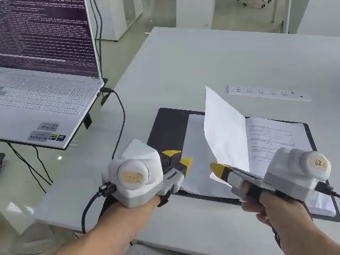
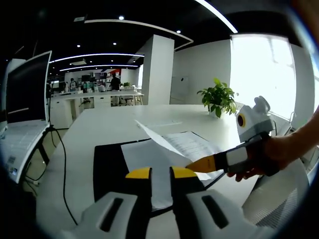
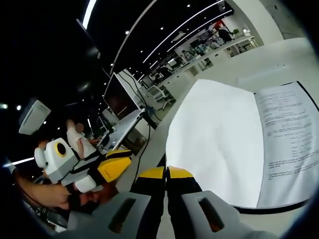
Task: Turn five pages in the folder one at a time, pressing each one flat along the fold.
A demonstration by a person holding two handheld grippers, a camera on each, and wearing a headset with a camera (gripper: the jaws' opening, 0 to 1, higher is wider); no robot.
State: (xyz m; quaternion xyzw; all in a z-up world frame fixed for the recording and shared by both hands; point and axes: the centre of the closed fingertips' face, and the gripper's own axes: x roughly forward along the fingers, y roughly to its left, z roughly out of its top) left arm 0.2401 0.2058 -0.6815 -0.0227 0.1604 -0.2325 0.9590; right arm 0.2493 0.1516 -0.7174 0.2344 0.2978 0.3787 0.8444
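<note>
A black folder [image 1: 167,127] lies open on the white table, with a printed page [image 1: 276,141] flat on its right side. One white page [image 1: 226,133] stands lifted over the fold. My right gripper [image 1: 218,170] is shut on that page's lower corner; in the right gripper view the sheet [image 3: 219,139] rises straight from the closed tips [image 3: 166,172]. My left gripper [image 1: 179,158] hovers at the folder's near left edge, just left of the right gripper. Its yellow tips [image 2: 160,173] are a narrow gap apart and hold nothing. The lifted page [image 2: 164,142] and the right gripper [image 2: 197,164] lie ahead of it.
An open laptop [image 1: 42,79] sits at the left on a lower stand, with a black cable [image 1: 119,122] trailing past the table's left edge. A white power strip [image 1: 268,93] lies beyond the folder. A potted plant [image 2: 218,99] stands at the far end.
</note>
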